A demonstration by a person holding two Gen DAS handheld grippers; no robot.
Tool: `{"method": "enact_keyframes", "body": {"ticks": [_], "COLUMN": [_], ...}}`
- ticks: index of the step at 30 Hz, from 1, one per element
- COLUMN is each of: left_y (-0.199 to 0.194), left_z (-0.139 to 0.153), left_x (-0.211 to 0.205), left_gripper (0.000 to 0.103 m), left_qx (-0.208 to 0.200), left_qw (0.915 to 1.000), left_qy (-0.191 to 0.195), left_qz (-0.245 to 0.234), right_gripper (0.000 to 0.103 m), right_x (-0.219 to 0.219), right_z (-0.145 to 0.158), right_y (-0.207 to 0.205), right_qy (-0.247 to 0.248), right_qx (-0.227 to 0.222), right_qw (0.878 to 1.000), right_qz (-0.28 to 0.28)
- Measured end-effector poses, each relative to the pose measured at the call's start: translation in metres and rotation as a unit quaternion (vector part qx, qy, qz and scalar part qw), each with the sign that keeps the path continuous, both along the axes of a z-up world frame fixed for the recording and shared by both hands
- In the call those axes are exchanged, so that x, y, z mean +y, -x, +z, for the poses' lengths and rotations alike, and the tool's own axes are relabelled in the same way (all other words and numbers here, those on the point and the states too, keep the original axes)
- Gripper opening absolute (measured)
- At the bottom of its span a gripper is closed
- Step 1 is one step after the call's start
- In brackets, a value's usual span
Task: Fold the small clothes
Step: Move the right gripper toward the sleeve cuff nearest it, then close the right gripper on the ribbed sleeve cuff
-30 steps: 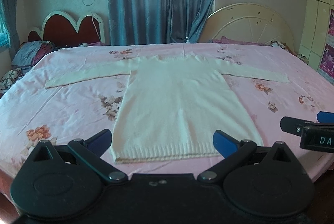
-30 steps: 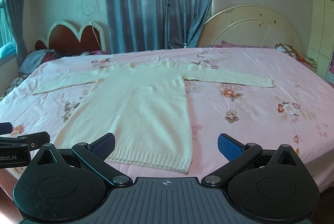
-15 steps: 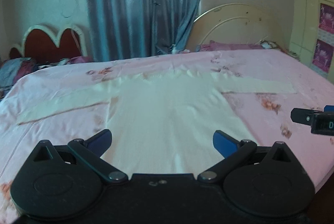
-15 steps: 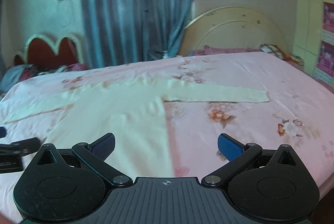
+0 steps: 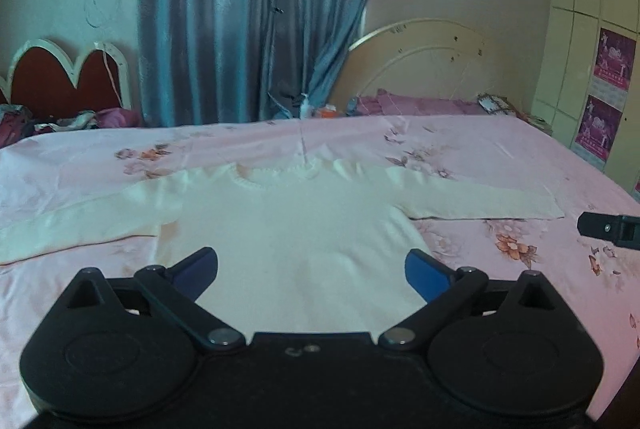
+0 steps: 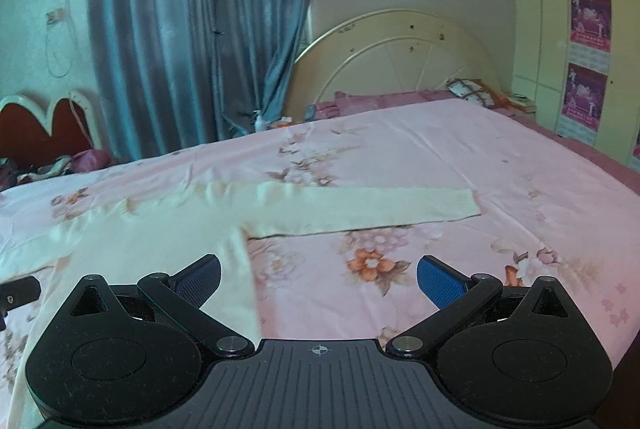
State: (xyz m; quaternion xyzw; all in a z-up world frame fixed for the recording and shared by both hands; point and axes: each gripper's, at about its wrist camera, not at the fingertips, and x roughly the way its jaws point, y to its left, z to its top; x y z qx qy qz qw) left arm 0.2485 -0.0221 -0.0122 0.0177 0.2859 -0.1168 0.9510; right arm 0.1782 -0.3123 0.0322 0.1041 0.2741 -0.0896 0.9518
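Note:
A cream knit sweater (image 5: 288, 225) lies flat on the pink floral bedsheet (image 5: 480, 149), neck away from me and both sleeves spread sideways. My left gripper (image 5: 311, 269) hovers open over the sweater's body, nothing between its fingers. In the right wrist view the sweater's right sleeve (image 6: 360, 207) stretches across the sheet, and the body's right edge (image 6: 240, 269) runs down under the left finger. My right gripper (image 6: 318, 279) is open above the sheet just right of that edge. The right gripper's finger (image 5: 608, 229) shows at the far right of the left wrist view.
Blue curtains (image 5: 256, 17) and two headboards (image 5: 420, 65) stand behind the bed. Pillows and bedding (image 6: 400, 99) lie at the far end. A white bottle (image 5: 306, 107) stands beyond the bed's far edge. Wall cabinets with posters (image 6: 588, 61) are on the right.
Both grippers have moved forward over the bed toward the sweater's shoulders, so the hem has dropped out of view. The right gripper has swung rightward toward the right sleeve. Both stay open.

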Motion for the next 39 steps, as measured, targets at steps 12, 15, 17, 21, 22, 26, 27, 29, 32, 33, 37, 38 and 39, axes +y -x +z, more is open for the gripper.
{"method": "enact_keyframes", "body": {"ticks": [12,15,17,21,22,26,27,29,32,33,37,38,39], "left_y": [-0.074,-0.101,-0.117,-0.139,-0.143,-0.155,-0.158,-0.164,-0.171,-0.172,-0.174,-0.172,-0.172], "left_z": [-0.021,-0.027,-0.034,-0.05,-0.054,-0.068,-0.071,-0.075,-0.076,-0.076,-0.069,-0.067,-0.066], "left_x": [-0.063,-0.082,-0.094,-0.117,-0.122,-0.141,-0.145,-0.153,-0.159,-0.159,-0.159,-0.157,-0.154], "left_gripper": [0.091,0.086,0.086,0.088,0.088,0.088,0.088,0.089,0.089,0.089,0.09,0.09,0.09], "left_qx": [0.038,0.056,0.066,0.093,0.1,0.121,0.124,0.129,0.134,0.134,0.127,0.126,0.124], "left_qw": [0.9992,0.9982,0.9973,0.9944,0.9934,0.9899,0.9893,0.9881,0.9871,0.9871,0.9879,0.988,0.988], "left_qy": [0.002,-0.014,-0.022,-0.043,-0.048,-0.07,-0.075,-0.081,-0.084,-0.083,-0.081,-0.082,-0.084], "left_qz": [0.008,0.016,0.022,0.027,0.026,0.022,0.021,0.02,0.025,0.028,0.035,0.037,0.038], "right_gripper": [0.102,0.057,0.056,0.056,0.056,0.056,0.056,0.055,0.044,0.039,0.016,0.002,0.002], "right_x": [-0.101,-0.138,-0.165,-0.209,-0.219,-0.248,-0.254,-0.263,-0.27,-0.271,-0.276,-0.276,-0.276], "right_z": [-0.039,-0.058,-0.073,-0.105,-0.112,-0.144,-0.15,-0.157,-0.161,-0.163,-0.166,-0.166,-0.161], "right_y": [-0.085,-0.118,-0.136,-0.162,-0.166,-0.181,-0.183,-0.183,-0.185,-0.187,-0.189,-0.193,-0.194], "right_qy": [-0.037,-0.068,-0.09,-0.127,-0.136,-0.174,-0.185,-0.197,-0.206,-0.206,-0.206,-0.202,-0.189], "right_qx": [-0.022,-0.01,0.001,0.024,0.029,0.05,0.052,0.043,0.035,0.033,0.031,0.037,0.036], "right_qw": [0.998,0.995,0.992,0.985,0.983,0.974,0.971,0.968,0.967,0.967,0.966,0.968,0.971], "right_qz": [-0.045,-0.066,-0.087,-0.112,-0.118,-0.139,-0.143,-0.147,-0.146,-0.148,-0.152,-0.147,-0.141]}}
